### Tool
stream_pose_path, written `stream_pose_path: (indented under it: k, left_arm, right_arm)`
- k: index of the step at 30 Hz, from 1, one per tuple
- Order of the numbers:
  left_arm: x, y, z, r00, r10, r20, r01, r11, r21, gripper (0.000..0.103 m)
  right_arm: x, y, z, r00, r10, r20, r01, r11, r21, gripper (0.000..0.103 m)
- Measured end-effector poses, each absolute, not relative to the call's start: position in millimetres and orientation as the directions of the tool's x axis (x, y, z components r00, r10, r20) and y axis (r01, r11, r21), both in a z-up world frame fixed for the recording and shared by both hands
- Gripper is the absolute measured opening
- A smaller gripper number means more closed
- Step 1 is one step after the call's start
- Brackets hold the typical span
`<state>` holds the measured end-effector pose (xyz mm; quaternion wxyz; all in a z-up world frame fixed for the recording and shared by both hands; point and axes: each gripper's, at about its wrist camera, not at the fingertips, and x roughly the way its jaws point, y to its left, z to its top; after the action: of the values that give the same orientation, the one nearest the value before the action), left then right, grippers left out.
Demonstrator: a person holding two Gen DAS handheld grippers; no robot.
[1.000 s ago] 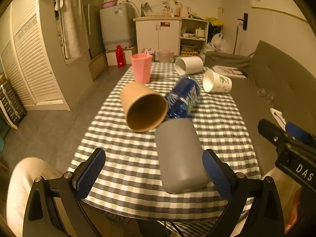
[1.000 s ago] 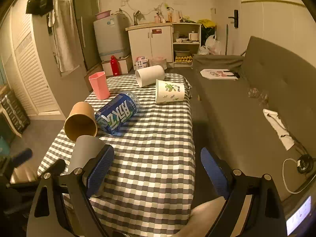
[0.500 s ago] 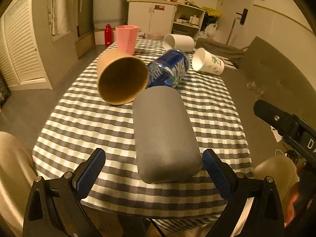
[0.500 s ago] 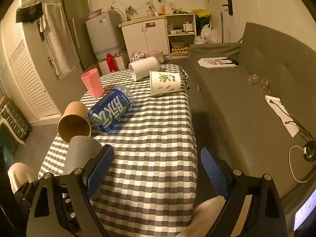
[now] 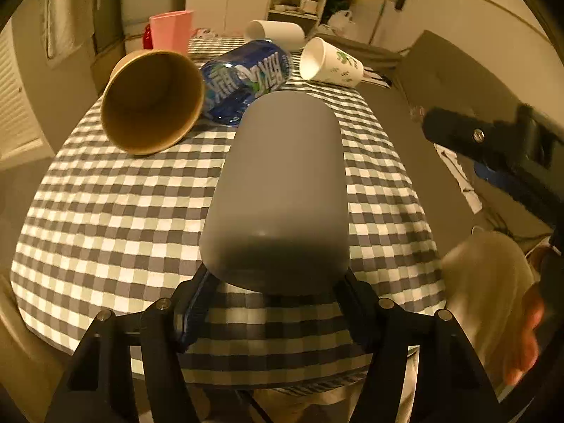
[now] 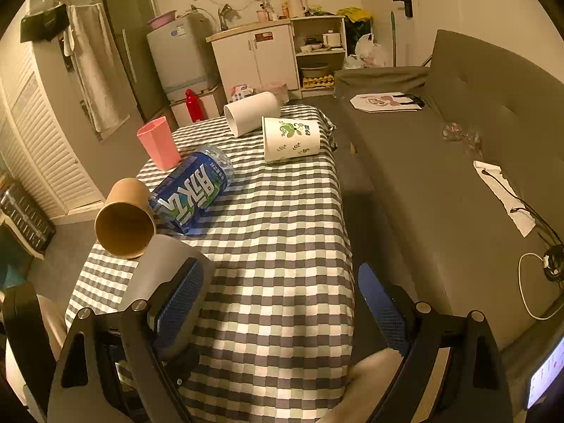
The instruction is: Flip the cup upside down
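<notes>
A grey cup (image 5: 282, 190) lies on its side on the checked tablecloth (image 5: 105, 204), its closed base toward me. My left gripper (image 5: 275, 292) has both fingers against the sides of the cup's near end, shut on it. The grey cup also shows at the lower left of the right wrist view (image 6: 158, 268). My right gripper (image 6: 282, 303) is open and empty above the cloth's near right part, beside the grey cup.
A brown paper cup (image 5: 151, 102), a blue bottle (image 5: 246, 77), a leaf-printed white cup (image 5: 331, 63) and a plain white cup (image 5: 275, 33) lie on their sides farther back. A pink cup (image 5: 171, 30) stands upright. A grey sofa (image 6: 458, 176) runs along the table's right.
My left gripper has moved forward and lower onto the grey cup, and its fingers have closed from wide open onto the cup's sides. My right gripper stayed open and shifted slightly.
</notes>
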<state>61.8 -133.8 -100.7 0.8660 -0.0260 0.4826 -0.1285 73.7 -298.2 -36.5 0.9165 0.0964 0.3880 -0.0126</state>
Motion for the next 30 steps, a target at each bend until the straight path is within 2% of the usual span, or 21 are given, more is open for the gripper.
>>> stream_pose_path:
  k: [4, 15, 30]
  left_arm:
    - [62, -127, -95, 0.495, -0.271, -0.826, 0.183, 0.961, -0.205, 0.067]
    - [53, -108, -56, 0.553, -0.246, -0.796, 0.196, 0.967, -0.162, 0.066]
    - [82, -111, -52, 0.568, -0.203, -0.798, 0.180, 0.976, -0.120, 0.065]
  right_arm:
    - [74, -298, -36, 0.698, 0.050, -0.714, 0.097, 0.982, 0.165, 0.090]
    - [75, -296, -37, 0.693, 0.047, -0.719, 0.094, 0.983, 0.155, 0.090]
    - [75, -296, -39, 0.689, 0.047, -0.724, 0.100, 0.982, 0.158, 0.090]
